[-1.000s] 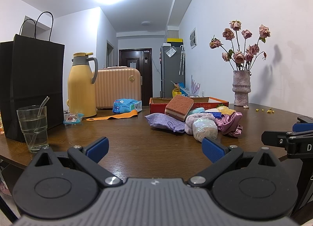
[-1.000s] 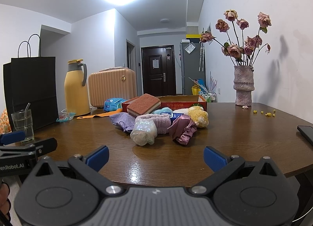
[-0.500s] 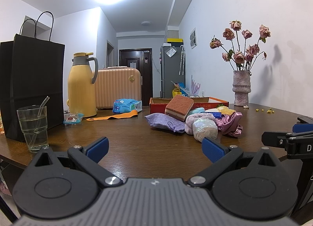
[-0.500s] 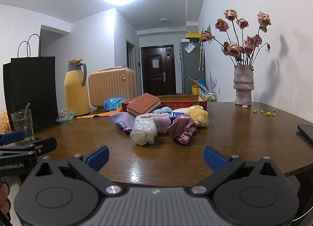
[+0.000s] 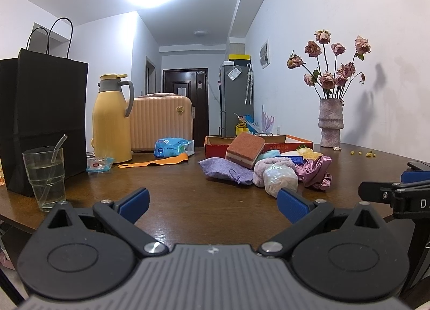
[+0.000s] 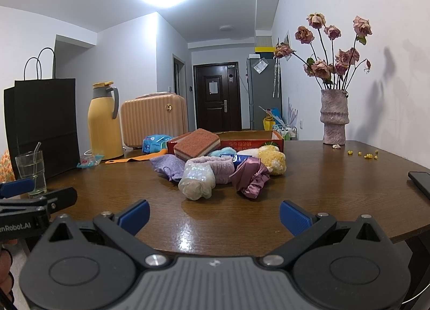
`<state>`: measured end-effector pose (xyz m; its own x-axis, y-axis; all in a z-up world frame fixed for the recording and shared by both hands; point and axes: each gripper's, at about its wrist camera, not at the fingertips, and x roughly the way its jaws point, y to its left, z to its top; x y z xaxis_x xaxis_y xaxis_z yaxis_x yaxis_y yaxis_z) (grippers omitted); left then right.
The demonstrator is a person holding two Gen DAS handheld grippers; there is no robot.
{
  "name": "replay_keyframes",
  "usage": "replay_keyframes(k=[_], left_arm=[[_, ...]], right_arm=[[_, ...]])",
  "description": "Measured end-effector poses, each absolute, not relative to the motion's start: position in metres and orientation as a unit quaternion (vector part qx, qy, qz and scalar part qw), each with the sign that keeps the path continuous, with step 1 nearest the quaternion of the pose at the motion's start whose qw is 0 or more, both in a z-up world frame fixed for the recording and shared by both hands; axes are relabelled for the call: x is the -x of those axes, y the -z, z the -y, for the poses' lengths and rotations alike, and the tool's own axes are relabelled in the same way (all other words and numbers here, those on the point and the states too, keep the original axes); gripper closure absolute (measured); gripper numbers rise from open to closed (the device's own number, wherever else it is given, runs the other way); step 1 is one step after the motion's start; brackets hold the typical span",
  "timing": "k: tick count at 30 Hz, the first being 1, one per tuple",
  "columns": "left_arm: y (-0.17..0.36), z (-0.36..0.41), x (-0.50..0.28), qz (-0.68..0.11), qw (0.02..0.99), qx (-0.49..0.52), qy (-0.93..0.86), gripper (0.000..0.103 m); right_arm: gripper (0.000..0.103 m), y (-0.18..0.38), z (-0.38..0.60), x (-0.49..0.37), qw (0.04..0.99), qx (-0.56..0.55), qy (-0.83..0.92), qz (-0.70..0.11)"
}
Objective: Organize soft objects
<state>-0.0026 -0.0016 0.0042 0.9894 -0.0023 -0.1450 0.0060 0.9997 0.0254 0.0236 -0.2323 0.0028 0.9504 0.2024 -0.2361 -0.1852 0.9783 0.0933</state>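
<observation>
**Both claws wide apart and empty, short of the soft pile**

The right gripper [image 6: 213, 214] stands with its blue-padded jaws spread wide and nothing between them; the left gripper [image 5: 212, 202] is the same, jaws apart and bare. Both hang at the near edge of the round dark wooden table [image 6: 336, 175], not yet among the goods.

The heap of soft objects lies straight ahead of the right gripper, in front of the shallow red cardboard box [image 6: 252, 139], which I take to be its destination. Nearest to that claw is the pale, glittery mesh bath puff [image 6: 197, 179], its long axis running roughly toward the camera. Just right of the puff is the crumpled mauve satin scrunchie [image 6: 251, 177]; behind the puff, a lilac fluffy rolled cloth [image 6: 219, 167]; left of it, a flat lavender drawstring pouch [image 6: 168, 165]. A brown-topped layered sponge block [image 6: 197, 146] leans against the box front, and a yellow fuzzy ball [image 6: 274, 161] sits beside the scrunchie.

From the left wrist view the puff [image 5: 279, 179] lies ahead and to the right, so the right gripper looks better placed for the first pick, while the pouch [image 5: 227, 173] lies more toward the left one.

Against the frames of a second ago, nothing has shifted: pile, box and both claws sit as they did, jaws equally wide.
</observation>
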Motion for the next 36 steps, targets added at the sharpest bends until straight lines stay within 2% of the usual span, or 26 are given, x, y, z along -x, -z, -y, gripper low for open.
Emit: replay_keyframes(k=[10, 18, 22, 26, 29, 32, 36], left_arm=[[-0.029, -0.012, -0.019, -0.065, 0.998, 0.023, -0.009, 0.0], [-0.033, -0.013, -0.076, -0.092, 0.996, 0.022, 0.003, 0.0], [-0.027, -0.001, -0.097, -0.108, 0.994, 0.01, 0.022, 0.0], [-0.023, 0.019, -0.119, -0.124, 0.99, -0.005, 0.063, 0.0], [-0.022, 0.031, -0.14, -0.139, 0.987, -0.009, 0.08, 0.003], [-0.022, 0.039, -0.164, -0.16, 0.983, -0.003, 0.092, 0.011], [-0.019, 0.047, -0.195, -0.191, 0.975, 0.014, 0.113, 0.012]], right_arm=[[0.0, -0.018, 0.24, -0.034, 0.992, -0.034, -0.082, -0.087], [0.0, -0.017, 0.242, -0.09, 0.995, -0.038, -0.069, -0.065], [0.0, -0.01, 0.242, -0.122, 0.99, -0.039, -0.089, -0.099], [0.0, -0.011, 0.246, -0.139, 0.991, -0.044, -0.076, -0.098], [0.001, -0.017, 0.257, -0.158, 0.987, -0.057, -0.087, -0.119], [0.003, -0.02, 0.264, -0.175, 0.986, -0.06, -0.083, -0.128], [0.009, -0.023, 0.271, -0.199, 0.983, -0.073, -0.096, -0.138]])
